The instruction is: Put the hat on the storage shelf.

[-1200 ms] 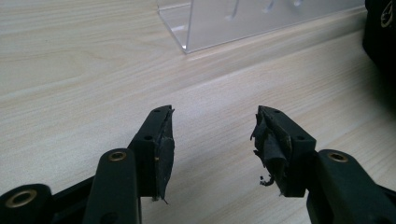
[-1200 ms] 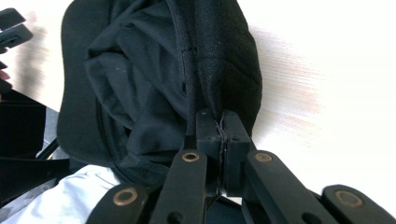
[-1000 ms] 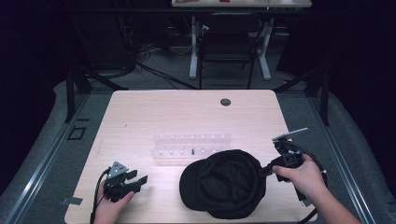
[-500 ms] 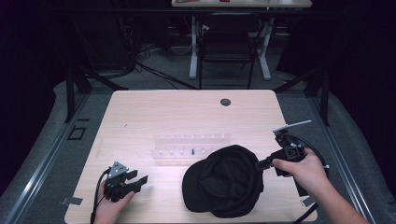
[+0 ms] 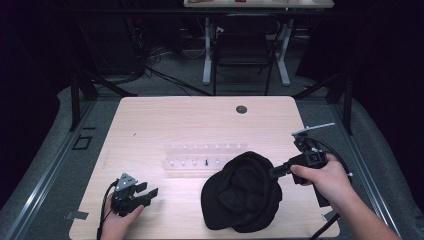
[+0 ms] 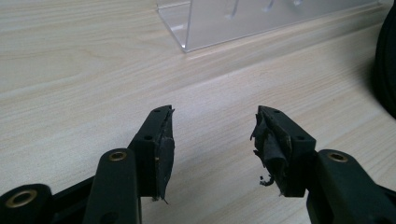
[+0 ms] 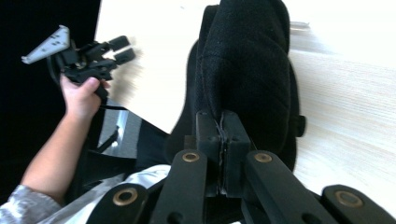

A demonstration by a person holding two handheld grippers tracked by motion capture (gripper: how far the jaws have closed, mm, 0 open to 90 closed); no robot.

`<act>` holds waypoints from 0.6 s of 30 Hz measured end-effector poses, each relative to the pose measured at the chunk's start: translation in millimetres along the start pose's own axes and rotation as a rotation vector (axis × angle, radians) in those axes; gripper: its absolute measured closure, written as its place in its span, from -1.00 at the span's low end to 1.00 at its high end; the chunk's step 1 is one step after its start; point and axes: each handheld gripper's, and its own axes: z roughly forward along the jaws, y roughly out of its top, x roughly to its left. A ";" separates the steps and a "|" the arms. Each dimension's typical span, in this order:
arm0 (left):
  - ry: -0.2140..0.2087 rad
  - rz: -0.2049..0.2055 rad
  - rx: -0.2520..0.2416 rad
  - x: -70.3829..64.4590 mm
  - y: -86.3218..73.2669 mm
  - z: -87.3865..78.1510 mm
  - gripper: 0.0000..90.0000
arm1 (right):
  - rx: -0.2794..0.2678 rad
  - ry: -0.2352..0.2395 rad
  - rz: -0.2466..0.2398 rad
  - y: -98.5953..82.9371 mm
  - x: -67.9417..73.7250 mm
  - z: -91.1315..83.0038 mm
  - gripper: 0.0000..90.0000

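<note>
The black cap has shifted over the last second: it was lying flatter, nearer the counter's front edge, and now it is drawn toward 2 o'clock with its right rim lifted, so it sits bunched and tilted at the front right of the counter, just in front of the clear acrylic rack. The right tongs have moved up and back with it and stay clenched on the cap's edge. My read: the cap is being picked up or turned over, lift barely begun, most of the fabric looks to be resting on the wood. The left tongs have not moved, parked at 7 o'clock on the counter, released, holding nothing. View differences: the right gripper view shows the grip itself, jaws pressed together on a thin fold of cap fabric, which the high view leaves too small to judge; it also catches the left hand with its tongs farther off at 10 o'clock. The left gripper view shows its own tongs spread wide over bare wood, torn pad material on the fingers, the rack's corner at 12 o'clock and a sliver of the cap at 3 o'clock. The high view alone gives the whole layout, with a small dark piece standing in the rack's front row.
</note>
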 end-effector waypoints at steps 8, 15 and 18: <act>0.000 0.000 -0.001 -0.3 -0.1 0.4 0.06 | -0.012 0.026 0.013 2.4 7.3 -10.5 0.97; 0.001 0.001 -0.001 -0.4 -0.1 0.4 0.05 | -0.022 0.052 0.015 4.6 15.2 -18.2 0.97; 0.001 0.001 0.000 -0.3 -0.1 0.4 0.05 | -0.020 0.061 0.017 5.5 16.8 -19.9 0.97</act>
